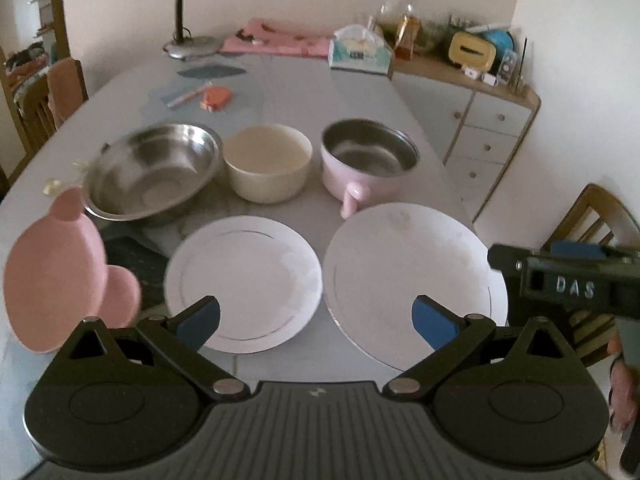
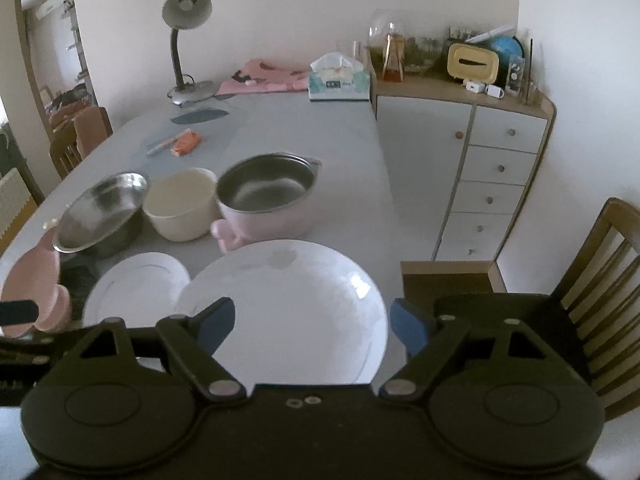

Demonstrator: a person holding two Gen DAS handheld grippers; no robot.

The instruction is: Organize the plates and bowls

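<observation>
A steel bowl (image 1: 152, 168), a cream bowl (image 1: 268, 160) and a pink pot (image 1: 368, 160) with a steel inside stand in a row on the grey table (image 1: 288, 92). In front of them lie a pink bear-shaped plate (image 1: 52, 280), a small white plate (image 1: 244, 280) and a large white plate (image 1: 408, 280). My left gripper (image 1: 316, 312) hovers open over the gap between the two white plates, holding nothing. My right gripper (image 2: 312, 314) hangs open above the near part of the large white plate (image 2: 288, 304), its pads clear of the plate.
A desk lamp (image 2: 184, 40), pink cloth (image 2: 260, 80), tissue box (image 2: 338, 80) and orange packet (image 2: 186, 142) sit at the table's far end. A white drawer cabinet (image 2: 492, 168) stands to the right, with a wooden chair (image 2: 600, 280) nearer. More chairs (image 1: 60, 92) stand on the left.
</observation>
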